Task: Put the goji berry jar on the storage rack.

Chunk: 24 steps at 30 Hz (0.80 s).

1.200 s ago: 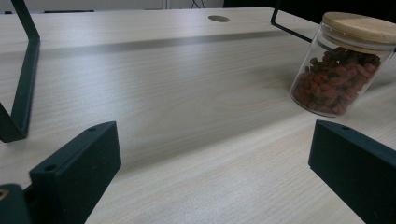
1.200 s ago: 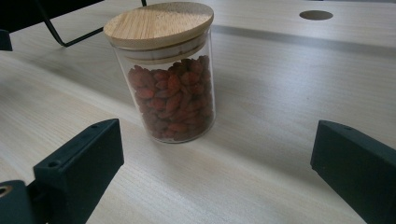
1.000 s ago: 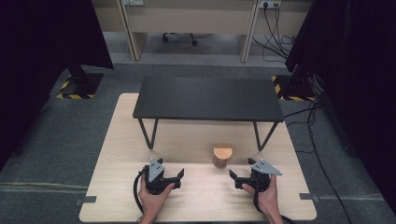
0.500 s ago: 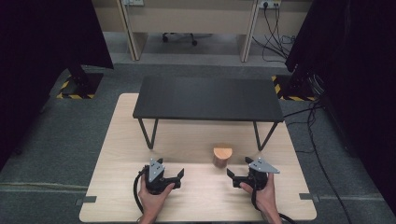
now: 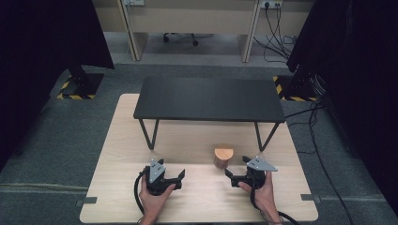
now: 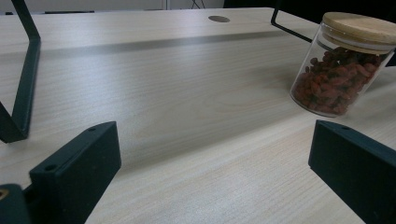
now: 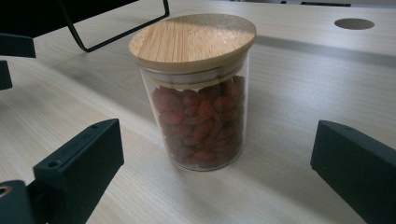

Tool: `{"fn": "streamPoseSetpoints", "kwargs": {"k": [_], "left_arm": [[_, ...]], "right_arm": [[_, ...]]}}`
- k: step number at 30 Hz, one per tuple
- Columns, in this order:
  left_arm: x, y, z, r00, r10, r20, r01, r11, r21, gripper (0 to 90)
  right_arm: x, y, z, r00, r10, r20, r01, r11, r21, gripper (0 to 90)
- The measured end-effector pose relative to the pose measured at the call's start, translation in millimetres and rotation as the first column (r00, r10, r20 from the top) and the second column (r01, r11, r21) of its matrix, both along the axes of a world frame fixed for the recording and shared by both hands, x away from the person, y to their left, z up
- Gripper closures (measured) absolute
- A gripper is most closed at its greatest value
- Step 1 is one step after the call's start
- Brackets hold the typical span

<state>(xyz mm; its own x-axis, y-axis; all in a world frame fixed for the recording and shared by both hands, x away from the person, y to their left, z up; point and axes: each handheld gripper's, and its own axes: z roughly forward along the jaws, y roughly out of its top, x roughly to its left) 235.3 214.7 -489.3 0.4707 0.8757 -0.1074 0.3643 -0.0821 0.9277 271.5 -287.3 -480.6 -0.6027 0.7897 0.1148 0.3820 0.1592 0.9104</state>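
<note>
Bright even tabletop light, dark room edges; soft shadows, blurred near tongs

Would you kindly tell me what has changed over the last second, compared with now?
The right tool has edged left toward the jar, jaws open, without touching it. The left tool, the jar and the black stand stayed where they were.

Left tool [image 5: 176, 176] and right tool [image 5: 233, 176] both gape wide, each held low in a hand, well apart
</note>
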Motion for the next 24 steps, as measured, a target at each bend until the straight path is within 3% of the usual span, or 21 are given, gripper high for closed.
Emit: {"fn": "streamPoseSetpoints", "kwargs": {"k": [24], "left_arm": [[0.1,0.8,-0.1,1.0000,0.000,0.001,0.000,1.0000,0.000,1.6]], "right_arm": [[28.9,23.5,3.9,0.9990,0.042,-0.014,-0.043,0.999,-0.030,2.6]]}}
